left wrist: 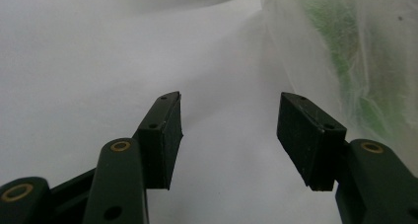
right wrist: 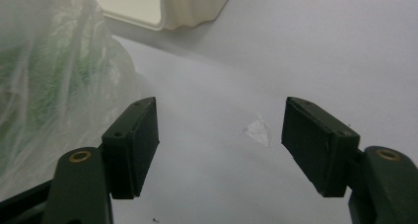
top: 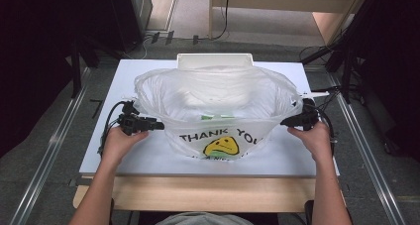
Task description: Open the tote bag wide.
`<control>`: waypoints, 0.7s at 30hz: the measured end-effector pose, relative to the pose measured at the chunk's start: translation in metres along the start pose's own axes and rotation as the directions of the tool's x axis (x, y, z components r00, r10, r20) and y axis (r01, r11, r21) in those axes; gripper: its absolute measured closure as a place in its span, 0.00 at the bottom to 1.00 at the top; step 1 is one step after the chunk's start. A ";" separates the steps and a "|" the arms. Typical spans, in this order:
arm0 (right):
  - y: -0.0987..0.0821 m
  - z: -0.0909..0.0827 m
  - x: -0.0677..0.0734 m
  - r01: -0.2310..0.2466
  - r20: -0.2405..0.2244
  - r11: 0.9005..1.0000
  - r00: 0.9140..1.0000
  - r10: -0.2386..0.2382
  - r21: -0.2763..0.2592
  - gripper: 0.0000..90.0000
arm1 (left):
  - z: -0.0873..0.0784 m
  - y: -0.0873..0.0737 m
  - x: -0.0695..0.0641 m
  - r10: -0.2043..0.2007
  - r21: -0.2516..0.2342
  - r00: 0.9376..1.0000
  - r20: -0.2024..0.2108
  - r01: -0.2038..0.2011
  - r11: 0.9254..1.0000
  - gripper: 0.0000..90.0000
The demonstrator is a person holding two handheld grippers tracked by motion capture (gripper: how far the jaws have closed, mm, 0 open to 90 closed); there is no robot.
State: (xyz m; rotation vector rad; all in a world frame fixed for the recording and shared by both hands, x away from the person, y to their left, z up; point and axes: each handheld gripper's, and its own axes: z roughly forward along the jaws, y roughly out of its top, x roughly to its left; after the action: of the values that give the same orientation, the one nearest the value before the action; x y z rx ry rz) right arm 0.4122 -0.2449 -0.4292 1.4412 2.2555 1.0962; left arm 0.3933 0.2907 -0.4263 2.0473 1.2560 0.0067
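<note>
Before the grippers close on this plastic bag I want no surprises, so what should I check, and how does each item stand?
1. Left gripper jaws open, nothing between: ok.
2. Right gripper jaws open, nothing between: ok.
3. Plastic bag mouth spread wide and standing: ok.
4. Bag film between either pair of pads: not ok, it lies beside them.
5. Green item inside the bag staying put: cannot tell.
6. White tray behind the bag, apart from both hands: ok.

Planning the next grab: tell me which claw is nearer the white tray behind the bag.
Right. The right claw sits at the plastic bag's right edge, with the white tray just ahead; the left claw is at the bag's left edge, slightly farther.
</note>
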 end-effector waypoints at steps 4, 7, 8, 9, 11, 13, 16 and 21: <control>0.001 -0.004 0.000 0.001 -0.022 1.000 1.000 -0.001 -0.007 0.38 | -0.002 0.001 -0.004 0.028 -0.013 1.000 0.004 -0.028 1.000 0.44; 0.002 -0.005 0.000 0.013 -0.030 1.000 0.999 -0.014 -0.010 0.39 | -0.002 0.002 -0.005 0.034 -0.027 0.999 0.006 -0.034 0.999 0.43; 0.003 -0.005 0.000 0.019 -0.039 1.000 0.999 -0.019 -0.003 0.39 | -0.002 0.002 -0.006 0.036 -0.022 0.999 0.010 -0.036 0.999 0.42; 0.003 -0.005 0.000 0.019 -0.039 1.000 0.999 -0.019 -0.003 0.39 | -0.002 0.002 -0.006 0.036 -0.022 0.999 0.010 -0.036 0.999 0.42; 0.003 -0.004 0.000 0.018 -0.046 1.000 0.999 -0.018 0.000 0.40 | -0.003 0.002 -0.007 0.042 -0.020 0.999 0.009 -0.041 0.999 0.41; 0.004 -0.004 0.000 0.009 -0.057 1.000 0.998 -0.009 0.001 0.40 | -0.004 0.002 -0.008 0.042 -0.025 0.999 0.004 -0.042 0.999 0.41; 0.006 -0.005 0.000 0.007 -0.064 1.000 0.998 -0.008 -0.006 0.41 | -0.006 0.002 -0.009 0.050 -0.030 0.999 0.005 -0.050 0.998 0.42; 0.006 -0.004 0.000 0.013 -0.069 1.000 0.998 -0.013 -0.002 0.41 | -0.007 0.003 -0.012 0.044 -0.038 0.999 -0.004 -0.044 0.998 0.45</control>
State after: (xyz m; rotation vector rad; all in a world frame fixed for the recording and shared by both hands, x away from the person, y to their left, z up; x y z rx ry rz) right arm 0.4139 -0.2453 -0.4221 1.4069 2.3065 1.1601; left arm 0.3869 0.2849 -0.4153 2.0420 1.2036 0.0539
